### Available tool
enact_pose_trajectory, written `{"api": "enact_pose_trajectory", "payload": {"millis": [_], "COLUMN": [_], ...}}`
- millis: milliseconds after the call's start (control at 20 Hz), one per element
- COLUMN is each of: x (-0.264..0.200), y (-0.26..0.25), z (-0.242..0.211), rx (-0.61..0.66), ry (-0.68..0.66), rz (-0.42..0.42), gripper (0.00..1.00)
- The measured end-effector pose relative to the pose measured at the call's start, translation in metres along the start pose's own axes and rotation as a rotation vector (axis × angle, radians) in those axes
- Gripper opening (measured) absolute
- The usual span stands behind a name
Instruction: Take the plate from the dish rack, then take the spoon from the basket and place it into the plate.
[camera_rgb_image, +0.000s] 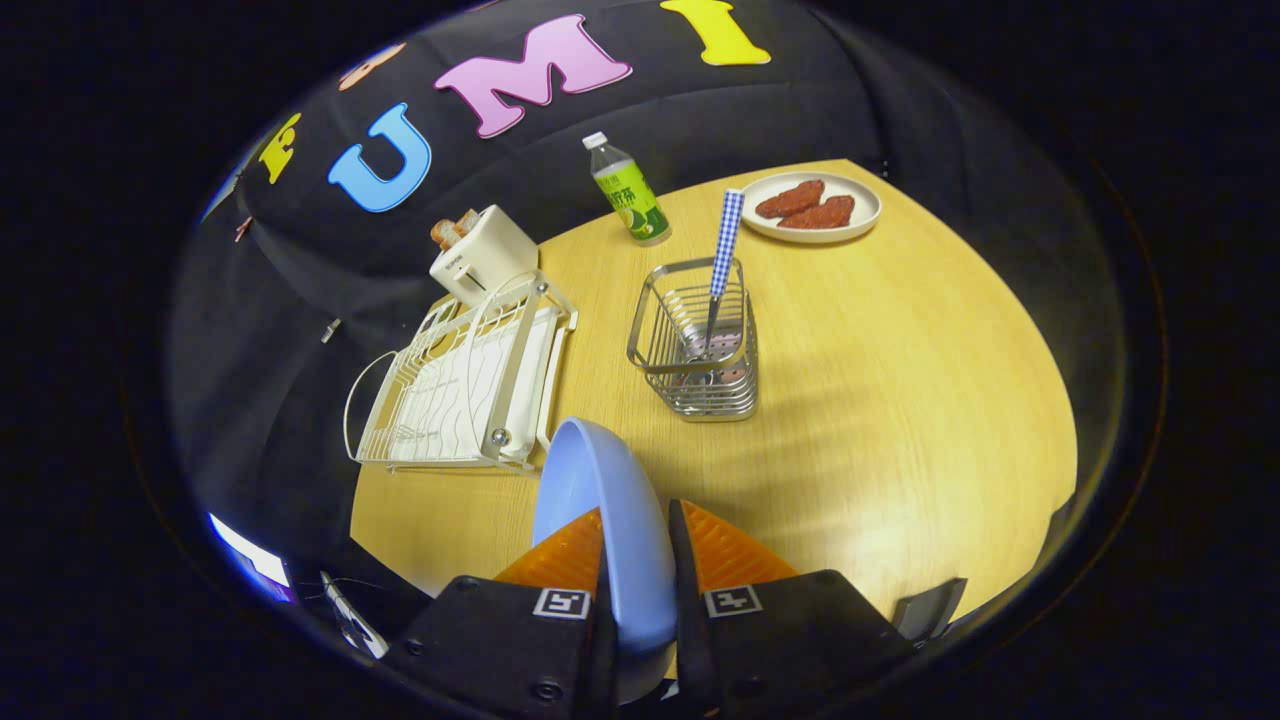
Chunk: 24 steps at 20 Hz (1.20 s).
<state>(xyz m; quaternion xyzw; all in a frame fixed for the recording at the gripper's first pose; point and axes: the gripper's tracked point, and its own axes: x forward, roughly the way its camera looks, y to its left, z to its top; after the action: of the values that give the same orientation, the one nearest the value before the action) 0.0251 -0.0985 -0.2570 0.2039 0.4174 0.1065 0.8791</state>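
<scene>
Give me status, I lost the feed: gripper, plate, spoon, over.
Gripper shut on plate, held edge-up off the rack. Spoon upright in basket ahead. Nothing between.

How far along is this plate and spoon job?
Done: the blue plate is out of the white dish rack. In hand: the gripper is shut on the plate, held on edge above the table. Left: set it down, then move the checked-handled spoon from the wire basket.
</scene>
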Motion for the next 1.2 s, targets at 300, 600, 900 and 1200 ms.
{"api": "enact_pose_trajectory", "payload": {"millis": [300, 600, 900, 1200], "x": [0.027, 0.024, -0.002, -0.028], "y": [-0.007, -0.023, -0.023, -0.017], "z": [-0.013, 0.002, 0.064, 0.145], "rx": [0.002, -0.105, -0.361, -0.522], "ry": [0.083, 0.042, -0.181, -0.452], "rz": [0.095, 0.075, 0.059, -0.021], "gripper": [0.3, 0.5, 0.98, 0.98]}}
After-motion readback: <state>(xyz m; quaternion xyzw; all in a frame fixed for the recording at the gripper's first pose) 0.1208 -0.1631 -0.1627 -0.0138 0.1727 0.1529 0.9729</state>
